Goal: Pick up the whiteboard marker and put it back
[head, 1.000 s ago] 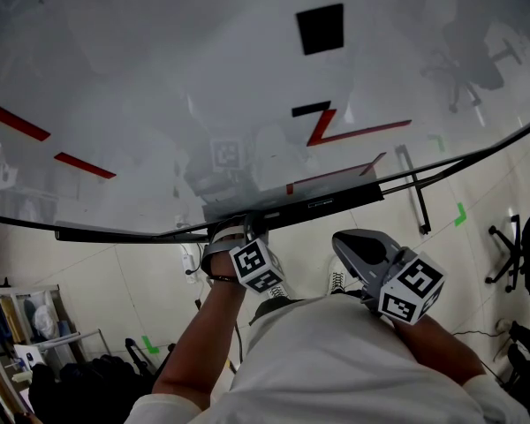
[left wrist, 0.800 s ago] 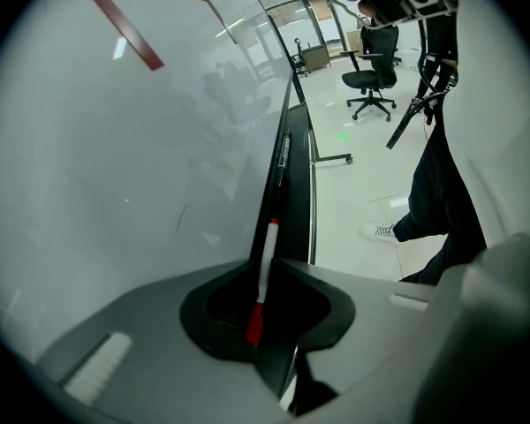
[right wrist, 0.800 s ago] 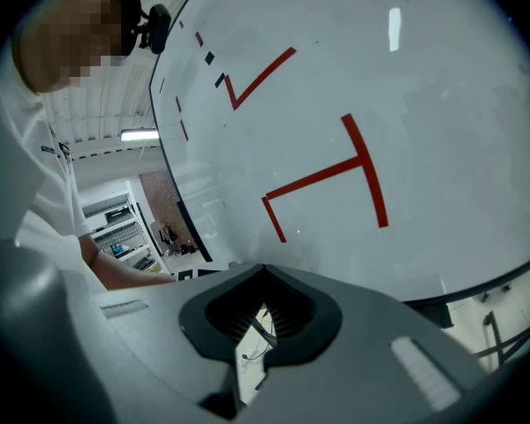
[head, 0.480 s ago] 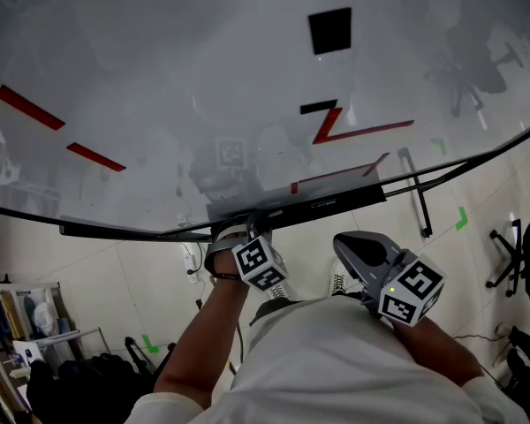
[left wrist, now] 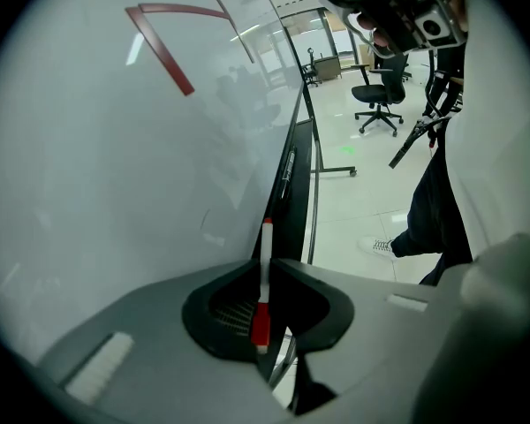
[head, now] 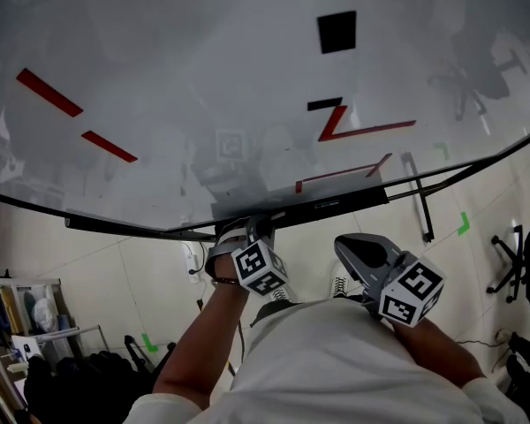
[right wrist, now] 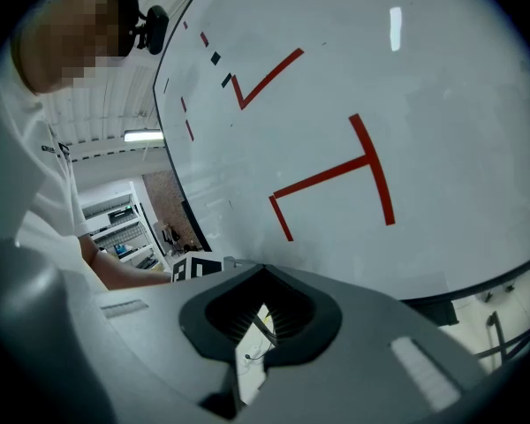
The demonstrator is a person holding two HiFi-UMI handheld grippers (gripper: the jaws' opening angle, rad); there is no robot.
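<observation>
A whiteboard marker (left wrist: 264, 276) with a white barrel and red cap stands upright between the jaws of my left gripper (left wrist: 266, 263), which is shut on it. In the head view the left gripper (head: 247, 233) is right at the black tray (head: 336, 206) that runs along the bottom edge of the whiteboard (head: 203, 78). From the left gripper view the tray (left wrist: 297, 188) runs away just behind the marker, and a dark pen (left wrist: 287, 168) lies on it further along. My right gripper (head: 355, 247) hangs back near my body, its jaws (right wrist: 263, 268) shut with nothing between them.
Red lines and black squares are drawn on the whiteboard. Its stand leg (head: 417, 193) reaches out over the tiled floor at the right. Office chairs (left wrist: 378, 95) stand further down the room, and a shelf unit (head: 26, 321) is at the lower left.
The head view has drifted a little, so the board's marks sit lower and further right. Both grippers keep their places, the left still shut on the marker at the tray.
</observation>
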